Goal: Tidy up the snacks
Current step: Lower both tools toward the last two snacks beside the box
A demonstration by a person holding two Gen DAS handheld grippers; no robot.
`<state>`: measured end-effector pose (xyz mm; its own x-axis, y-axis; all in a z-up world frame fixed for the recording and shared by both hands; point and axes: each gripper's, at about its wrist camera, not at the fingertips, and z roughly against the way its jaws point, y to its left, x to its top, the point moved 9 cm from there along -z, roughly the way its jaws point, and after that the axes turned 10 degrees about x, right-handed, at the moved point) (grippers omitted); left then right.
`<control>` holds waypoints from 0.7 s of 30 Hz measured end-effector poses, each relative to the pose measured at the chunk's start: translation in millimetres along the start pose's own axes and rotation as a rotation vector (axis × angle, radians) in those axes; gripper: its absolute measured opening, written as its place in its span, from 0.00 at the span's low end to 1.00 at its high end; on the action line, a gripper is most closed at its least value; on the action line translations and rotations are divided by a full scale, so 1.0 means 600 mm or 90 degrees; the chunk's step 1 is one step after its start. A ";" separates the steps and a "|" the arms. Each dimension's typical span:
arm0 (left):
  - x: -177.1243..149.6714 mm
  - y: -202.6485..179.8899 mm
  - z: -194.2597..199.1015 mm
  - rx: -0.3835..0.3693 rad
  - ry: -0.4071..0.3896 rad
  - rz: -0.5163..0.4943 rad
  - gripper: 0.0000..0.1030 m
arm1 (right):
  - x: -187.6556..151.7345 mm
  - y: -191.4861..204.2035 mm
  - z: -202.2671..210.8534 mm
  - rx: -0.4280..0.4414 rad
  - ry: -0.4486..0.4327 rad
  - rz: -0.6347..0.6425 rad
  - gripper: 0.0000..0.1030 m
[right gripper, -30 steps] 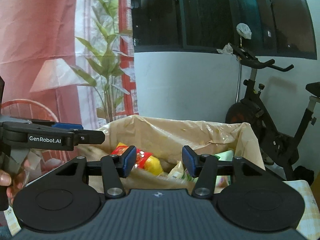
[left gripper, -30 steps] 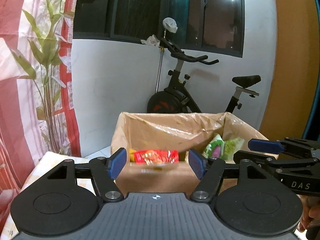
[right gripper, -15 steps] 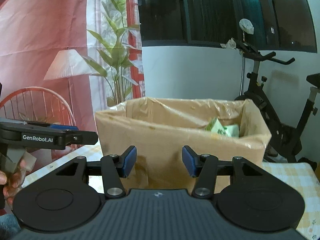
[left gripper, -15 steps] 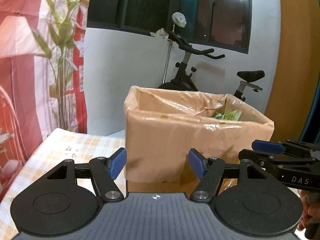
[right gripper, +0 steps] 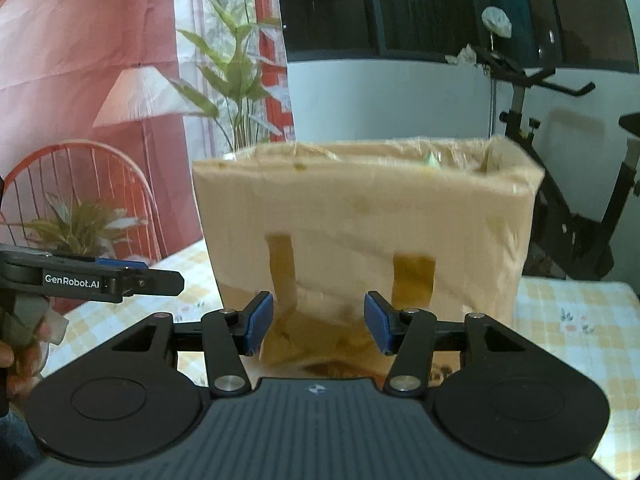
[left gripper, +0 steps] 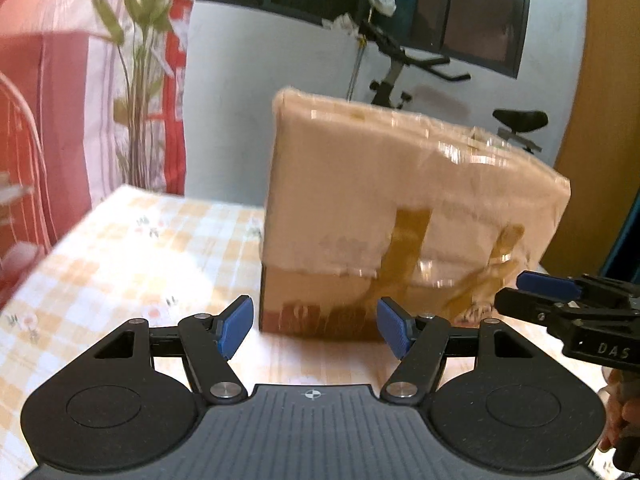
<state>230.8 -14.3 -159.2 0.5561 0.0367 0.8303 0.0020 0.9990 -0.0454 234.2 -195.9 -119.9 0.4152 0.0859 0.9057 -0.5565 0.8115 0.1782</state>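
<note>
A: Where is the snack box?

B: The cardboard box (left gripper: 400,216) stands upright on the surface (left gripper: 132,252), which wears a yellow-and-white checked cloth. Plastic lining is folded over its rim and held to the near wall with brown tape strips (right gripper: 412,280).

A: Can you see the snacks inside?

B: Barely. From the right wrist view only a pale green scrap (right gripper: 432,158) shows above the rim; the picture is too blurred to name it. The left wrist view sees only the outside wall.

A: And the grippers?

B: Both sit low in front of the box, apart from it. The left gripper (left gripper: 314,334) has its blue pads parted about halfway, with nothing between them. The right gripper (right gripper: 318,322) is parted a little narrower, also with nothing between its pads. Each shows at the edge of the other's view, with a hand (right gripper: 16,344) on its handle.

A: What lies around the box?

B: Behind it is a black exercise bike (right gripper: 560,184) against a white wall, under a dark window (right gripper: 440,4). To the left hangs a red-and-white printed curtain (left gripper: 60,100) with green leaves on it.
</note>
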 end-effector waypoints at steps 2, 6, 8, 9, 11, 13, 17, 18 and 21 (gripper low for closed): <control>-0.013 0.003 -0.006 0.000 0.014 0.001 0.69 | -0.017 -0.002 -0.004 0.000 0.015 -0.001 0.53; -0.044 0.001 -0.020 0.001 0.048 -0.005 0.69 | -0.052 -0.007 -0.015 -0.004 0.044 0.001 0.53; -0.058 -0.003 -0.025 -0.003 0.062 -0.007 0.69 | -0.068 -0.012 -0.021 -0.004 0.057 -0.005 0.53; -0.068 -0.008 -0.026 -0.008 0.073 -0.008 0.69 | -0.075 -0.015 -0.024 -0.004 0.062 -0.009 0.53; -0.084 -0.016 -0.032 -0.019 0.092 -0.012 0.69 | -0.090 -0.021 -0.030 -0.003 0.076 -0.017 0.53; -0.104 -0.029 -0.038 -0.027 0.113 -0.025 0.68 | -0.105 -0.027 -0.035 0.000 0.091 -0.025 0.53; -0.138 -0.044 -0.050 -0.027 0.147 -0.047 0.68 | -0.132 -0.036 -0.040 -0.002 0.107 -0.040 0.53; -0.144 -0.045 -0.053 -0.027 0.154 -0.048 0.68 | -0.138 -0.038 -0.042 -0.002 0.110 -0.046 0.53; -0.162 -0.047 -0.061 -0.019 0.169 -0.059 0.67 | -0.154 -0.037 -0.046 0.006 0.118 -0.052 0.53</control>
<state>206.9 -46.9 -258.8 0.7503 -0.0663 0.6578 0.0847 0.9964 0.0039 227.8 -205.8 -218.1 0.5844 0.1251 0.8018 -0.5218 0.8146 0.2532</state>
